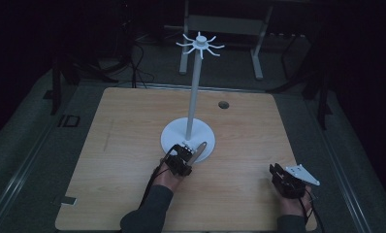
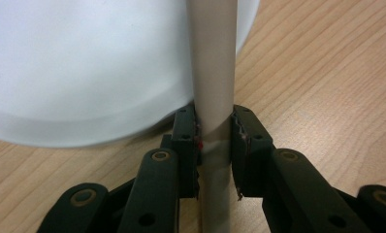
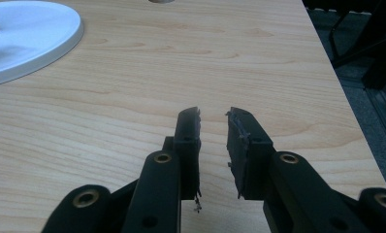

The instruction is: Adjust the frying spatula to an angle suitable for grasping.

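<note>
The left gripper [image 2: 214, 141] pinches a thin stick [image 2: 213, 73] at the stand's [image 1: 167, 138] 6 o'clock edge. It looks light, stiff and smooth, so hold its middle. The right gripper's [image 3: 214, 127] jaws are slightly apart, holding nothing.

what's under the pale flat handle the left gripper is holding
The left gripper is shut on a pale flat handle. Under its far part lies the white round base of the hook stand; nearer, the wooden table. What lies directly beneath it stays covered.

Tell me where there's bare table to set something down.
Bare wood lies left of the white stand's base, to the table edge, and between that base and the right tool. Crowded at the base's front rim, where the left tool grips a pale rod.
</note>
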### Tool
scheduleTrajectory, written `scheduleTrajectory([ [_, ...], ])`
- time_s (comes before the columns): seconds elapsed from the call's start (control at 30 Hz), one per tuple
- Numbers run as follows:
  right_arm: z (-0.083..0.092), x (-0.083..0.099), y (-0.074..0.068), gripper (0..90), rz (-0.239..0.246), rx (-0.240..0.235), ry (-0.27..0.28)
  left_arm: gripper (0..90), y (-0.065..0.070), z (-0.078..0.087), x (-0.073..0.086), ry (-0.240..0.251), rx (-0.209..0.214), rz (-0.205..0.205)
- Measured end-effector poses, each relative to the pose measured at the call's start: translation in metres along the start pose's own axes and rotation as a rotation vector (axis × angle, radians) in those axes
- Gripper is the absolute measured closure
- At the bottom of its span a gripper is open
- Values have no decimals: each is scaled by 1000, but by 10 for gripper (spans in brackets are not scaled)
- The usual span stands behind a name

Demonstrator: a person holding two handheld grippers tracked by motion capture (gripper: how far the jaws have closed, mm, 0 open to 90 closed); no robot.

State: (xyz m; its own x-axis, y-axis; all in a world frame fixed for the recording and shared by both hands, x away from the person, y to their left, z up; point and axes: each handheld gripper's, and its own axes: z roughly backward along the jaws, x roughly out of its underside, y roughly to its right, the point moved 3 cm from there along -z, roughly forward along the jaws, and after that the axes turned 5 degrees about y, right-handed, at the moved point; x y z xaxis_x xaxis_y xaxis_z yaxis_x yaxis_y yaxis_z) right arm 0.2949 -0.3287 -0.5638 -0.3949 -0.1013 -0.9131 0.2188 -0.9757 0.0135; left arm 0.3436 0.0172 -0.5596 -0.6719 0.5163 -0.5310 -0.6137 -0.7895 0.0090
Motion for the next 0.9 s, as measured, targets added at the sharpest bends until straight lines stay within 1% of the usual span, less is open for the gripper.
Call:
scheduleTrajectory([
  [0.17,0,0,0,745,3,1,0,747,1,12,-1,46,8,10],
  [0.3,0,0,0,744,3,1,0,747,3,20,-1,84,6,13],
  [0.37,-1,0,0,745,3,1,0,747,3,22,-1,90,6,11],
  [0.4,-1,0,0,744,2,1,0,747,3,27,-2,112,5,16],
  [0.43,-1,0,0,744,4,1,0,748,3,28,-2,117,5,16],
  [0.5,-1,0,0,745,4,1,0,748,3,32,-3,136,3,24],
  [0.77,-1,0,0,745,3,1,1,748,4,50,-10,201,-3,34],
  [0.9,-1,0,0,745,4,1,3,748,6,58,-13,237,-5,28],
])
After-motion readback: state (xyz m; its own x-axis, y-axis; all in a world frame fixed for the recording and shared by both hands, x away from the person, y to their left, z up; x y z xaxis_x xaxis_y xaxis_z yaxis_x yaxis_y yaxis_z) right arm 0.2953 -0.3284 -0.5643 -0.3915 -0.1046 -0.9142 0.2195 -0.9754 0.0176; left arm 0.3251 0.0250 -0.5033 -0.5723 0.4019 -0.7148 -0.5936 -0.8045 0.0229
